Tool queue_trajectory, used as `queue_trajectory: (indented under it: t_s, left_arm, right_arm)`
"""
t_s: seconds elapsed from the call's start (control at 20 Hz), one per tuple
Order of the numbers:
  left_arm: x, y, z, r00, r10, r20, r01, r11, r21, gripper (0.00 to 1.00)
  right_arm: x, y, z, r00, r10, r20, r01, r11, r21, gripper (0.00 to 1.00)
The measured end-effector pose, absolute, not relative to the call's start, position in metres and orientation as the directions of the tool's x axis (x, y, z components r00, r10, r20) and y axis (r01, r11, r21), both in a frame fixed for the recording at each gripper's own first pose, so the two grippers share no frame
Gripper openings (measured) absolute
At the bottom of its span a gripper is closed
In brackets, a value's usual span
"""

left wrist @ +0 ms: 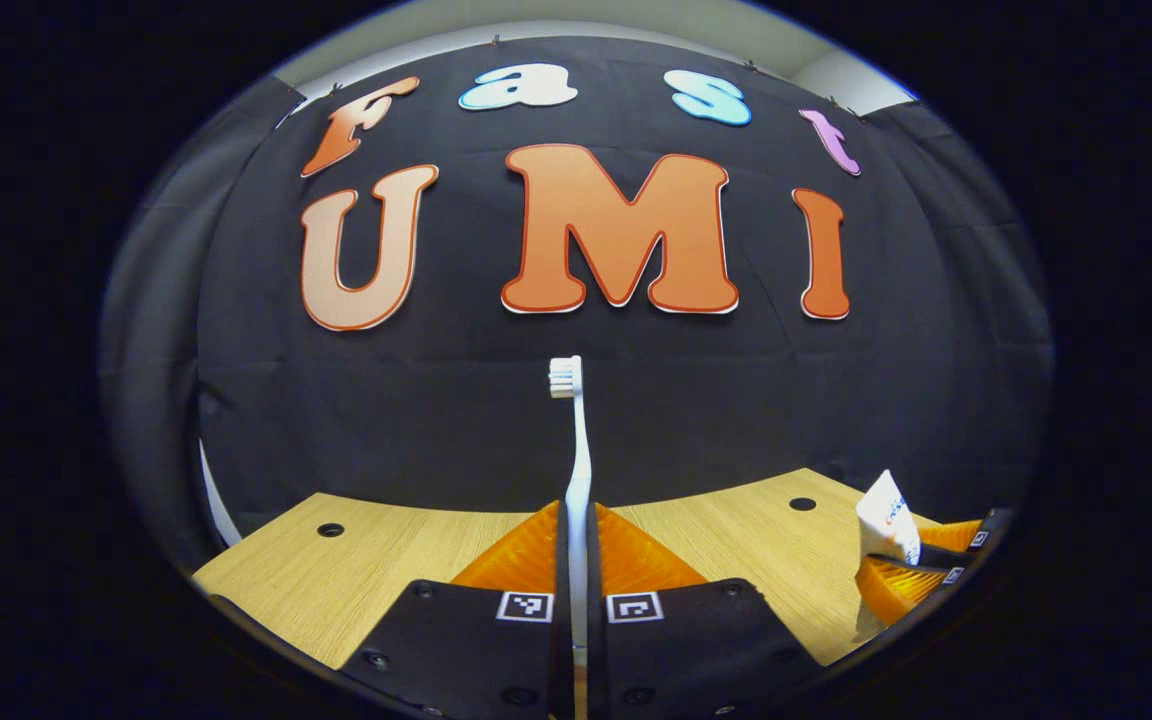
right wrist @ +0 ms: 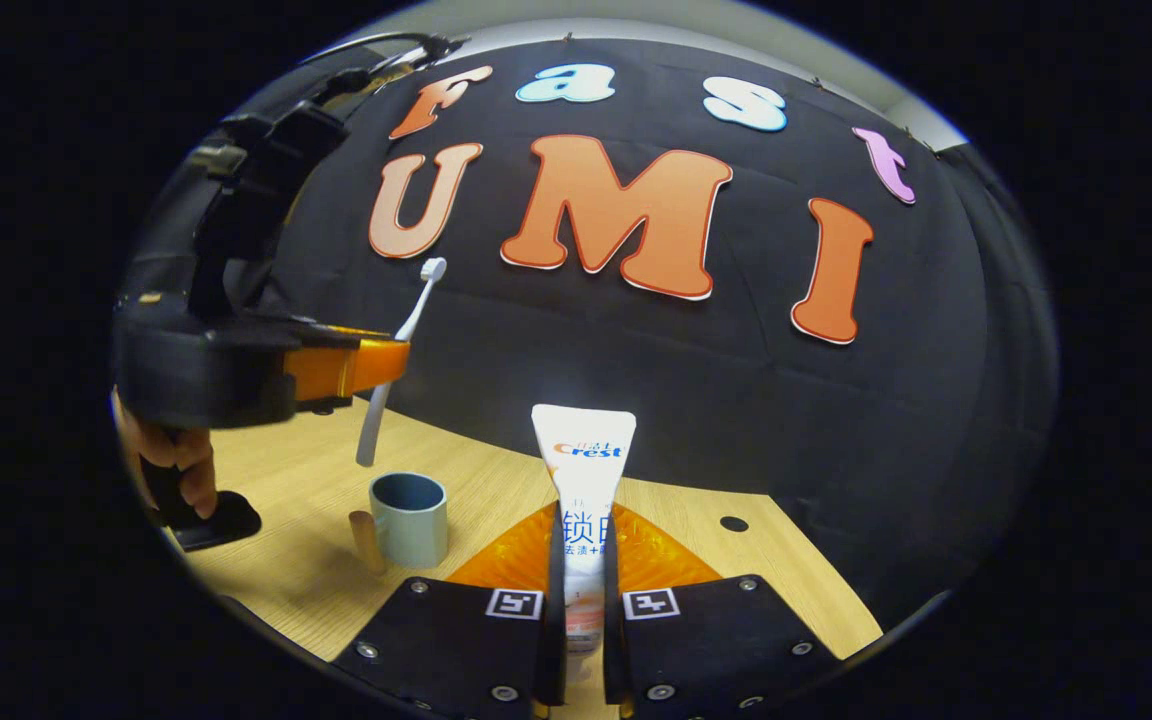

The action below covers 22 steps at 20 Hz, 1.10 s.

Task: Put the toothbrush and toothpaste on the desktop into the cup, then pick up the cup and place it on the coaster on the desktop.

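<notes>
Clamped between the left gripper [left wrist: 577,600] fingers, in the left gripper view, is a white toothbrush [left wrist: 576,450], standing upright with its bristled head at the top against the black cloth wall [left wrist: 736,400]. Its lower handle runs down between the fingers and is cut off at the bottom edge. In the right gripper view, the right gripper [right wrist: 579,600] is closed on a white toothpaste tube [right wrist: 583,470], flat crimped end uppermost; the cap end is hidden between the fingers. That view also shows the left gripper held high at the left, the toothbrush tilted with its handle end hanging above a blue-grey cup [right wrist: 408,518]. The cup stands upright on the light wooden desktop [right wrist: 496,490]. A small tan object touches the cup's left side, hard to identify. A hand [right wrist: 176,465] grips the left gripper's handle.
</notes>
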<state>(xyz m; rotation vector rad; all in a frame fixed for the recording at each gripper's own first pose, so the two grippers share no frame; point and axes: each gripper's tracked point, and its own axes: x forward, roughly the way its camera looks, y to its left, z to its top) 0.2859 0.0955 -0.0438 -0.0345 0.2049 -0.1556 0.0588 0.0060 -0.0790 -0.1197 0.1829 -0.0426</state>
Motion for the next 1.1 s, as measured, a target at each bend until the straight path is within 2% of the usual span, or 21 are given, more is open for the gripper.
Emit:
queue_trajectory:
  t_s: [0.3, 1.1]
  left_arm:
    - [0.315, 0.09, -0.082, 0.957, -0.191, -0.217, 0.171, 0.98, -0.107, 0.05]
    - [0.31, 0.087, -0.153, 0.928, -0.222, -0.299, 0.203, 0.975, -0.094, 0.05]
  right_arm:
    - [0.067, 0.002, -0.077, 0.991, -0.066, -0.117, 0.052, 0.991, -0.121, 0.15]
    - [0.07, 0.01, -0.086, 0.993, -0.026, -0.112, 0.009, 0.99, -0.143, 0.16]
